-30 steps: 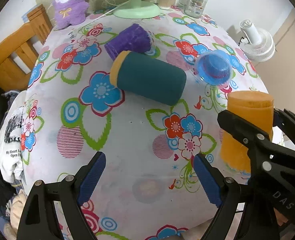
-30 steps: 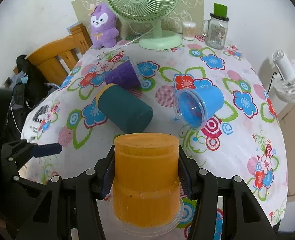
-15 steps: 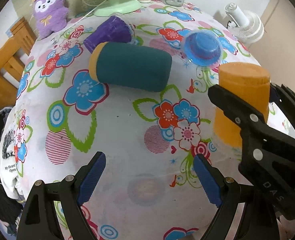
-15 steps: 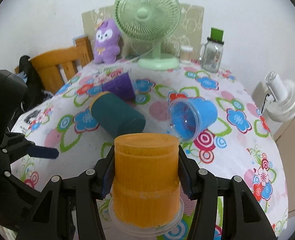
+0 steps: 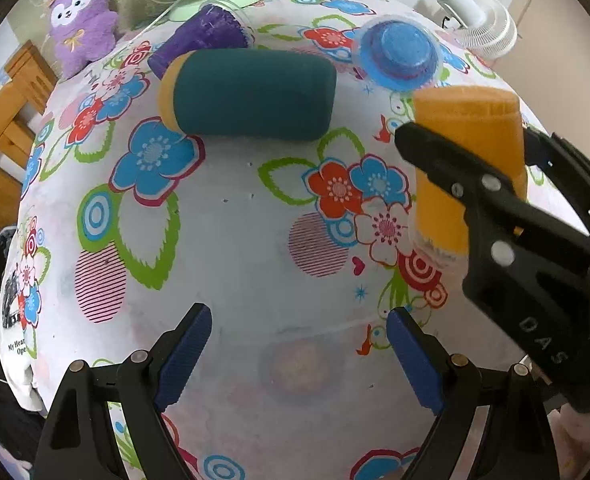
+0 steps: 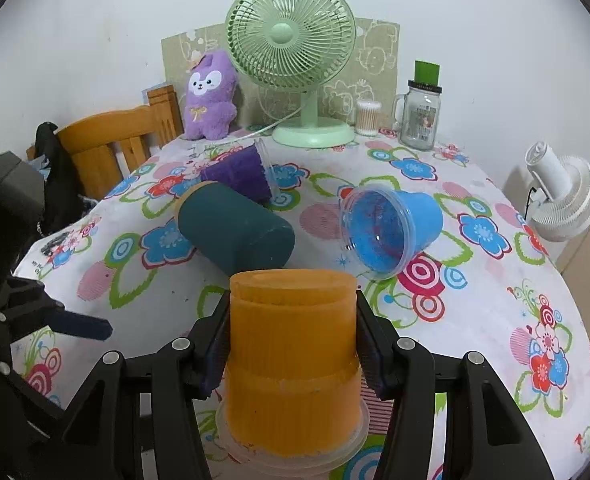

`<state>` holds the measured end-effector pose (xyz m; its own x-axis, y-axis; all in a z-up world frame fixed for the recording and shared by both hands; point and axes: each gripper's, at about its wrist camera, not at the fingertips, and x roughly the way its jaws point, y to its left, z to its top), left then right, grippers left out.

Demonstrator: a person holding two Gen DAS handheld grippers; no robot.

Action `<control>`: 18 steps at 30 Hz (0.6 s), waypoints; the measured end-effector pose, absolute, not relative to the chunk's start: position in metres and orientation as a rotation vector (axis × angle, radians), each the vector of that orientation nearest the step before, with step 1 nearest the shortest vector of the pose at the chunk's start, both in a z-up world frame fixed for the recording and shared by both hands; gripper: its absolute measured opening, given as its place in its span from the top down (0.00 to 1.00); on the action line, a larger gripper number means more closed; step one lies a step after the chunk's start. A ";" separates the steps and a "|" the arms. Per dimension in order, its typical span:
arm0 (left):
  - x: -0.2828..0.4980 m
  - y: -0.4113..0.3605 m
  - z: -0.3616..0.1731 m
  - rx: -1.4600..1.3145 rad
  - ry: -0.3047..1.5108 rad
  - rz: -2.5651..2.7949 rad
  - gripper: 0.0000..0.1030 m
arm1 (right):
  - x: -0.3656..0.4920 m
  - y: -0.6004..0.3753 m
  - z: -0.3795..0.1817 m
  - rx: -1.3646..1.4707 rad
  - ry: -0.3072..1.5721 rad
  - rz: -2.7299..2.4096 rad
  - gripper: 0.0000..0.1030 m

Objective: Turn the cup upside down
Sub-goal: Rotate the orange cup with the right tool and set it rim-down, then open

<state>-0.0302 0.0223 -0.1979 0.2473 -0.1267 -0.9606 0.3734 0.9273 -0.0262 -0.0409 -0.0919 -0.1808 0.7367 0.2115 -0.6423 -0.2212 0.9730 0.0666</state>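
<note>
Tongs on the right (image 6: 293, 344) pinch the orange cup (image 6: 293, 360) from both sides, blue pads pressed to its ribbed wall; the cup stands upside down, closed base on top and wide clear rim at the bottom, at the near edge of the bench (image 6: 475, 320), though whether the rim touches the flowered cloth cannot be told. Seen from the left wrist, the same cup (image 5: 469, 160) sits at the right with the right tongs' black arm across it, bearing the raised letters "DAS". The left tongs (image 5: 297, 354) hang spread wide over bare cloth, holding nothing. Behind the orange cup lie a dark teal cup (image 6: 235, 232) on its side, a purple cup (image 6: 239, 174) on its side touching it, and a blue cup (image 6: 391, 228) tipped with its mouth toward the camera. Farther back stand a green fan (image 6: 293, 60), a purple plush toy (image 6: 211, 98), a jar of cotton swabs (image 6: 367, 118) and a glass mug jar (image 6: 421, 114) with an unreadable label. Cloth hanging off the left edge shows the words "My Hear" and "Ope" (image 5: 18, 347).
</note>
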 end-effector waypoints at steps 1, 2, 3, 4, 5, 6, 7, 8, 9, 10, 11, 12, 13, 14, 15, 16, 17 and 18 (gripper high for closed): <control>-0.030 0.022 -0.199 0.226 1.277 -0.348 0.12 | -0.042 -0.093 -0.181 -0.007 0.700 0.234 0.44; -0.031 0.022 -0.200 0.224 1.277 -0.353 0.12 | -0.044 -0.094 -0.181 0.001 0.695 0.230 0.44; -0.031 0.022 -0.200 0.224 1.279 -0.355 0.12 | -0.046 -0.095 -0.182 0.007 0.691 0.229 0.44; -0.032 0.022 -0.201 0.224 1.280 -0.357 0.12 | -0.048 -0.095 -0.182 0.009 0.689 0.227 0.44; -0.032 0.022 -0.202 0.225 1.281 -0.363 0.12 | -0.050 -0.096 -0.182 0.010 0.690 0.225 0.44; -0.033 0.021 -0.202 0.228 1.281 -0.367 0.12 | -0.051 -0.096 -0.182 0.012 0.693 0.222 0.43; -0.033 0.021 -0.202 0.231 1.281 -0.371 0.12 | -0.053 -0.096 -0.182 0.015 0.699 0.220 0.43; -0.034 0.020 -0.202 0.234 1.283 -0.375 0.12 | -0.054 -0.096 -0.182 0.020 0.707 0.216 0.43; -0.035 0.020 -0.202 0.235 1.285 -0.381 0.12 | -0.056 -0.097 -0.182 0.029 0.714 0.212 0.43; -0.036 0.020 -0.202 0.236 1.286 -0.384 0.12 | -0.057 -0.097 -0.182 0.034 0.718 0.208 0.43; -0.037 0.020 -0.202 0.236 1.288 -0.388 0.12 | -0.059 -0.097 -0.182 0.041 0.725 0.201 0.42; -0.038 0.021 -0.202 0.235 1.289 -0.391 0.12 | -0.060 -0.098 -0.183 0.054 0.733 0.199 0.41; -0.038 0.021 -0.202 0.233 1.291 -0.393 0.12 | -0.060 -0.099 -0.184 0.067 0.742 0.198 0.40; -0.039 0.022 -0.203 0.231 1.292 -0.395 0.12 | -0.061 -0.099 -0.185 0.074 0.751 0.191 0.31; -0.041 0.022 -0.203 0.229 1.293 -0.397 0.12 | -0.061 -0.099 -0.186 0.080 0.760 0.179 0.19; -0.042 0.022 -0.203 0.229 1.298 -0.398 0.12 | -0.063 -0.099 -0.186 0.086 0.759 0.166 0.14; -0.043 0.022 -0.202 0.229 1.296 -0.402 0.12 | -0.064 -0.098 -0.186 0.087 0.750 0.157 0.10; -0.044 0.022 -0.201 0.228 1.294 -0.405 0.12 | -0.065 -0.098 -0.185 0.087 0.741 0.151 0.06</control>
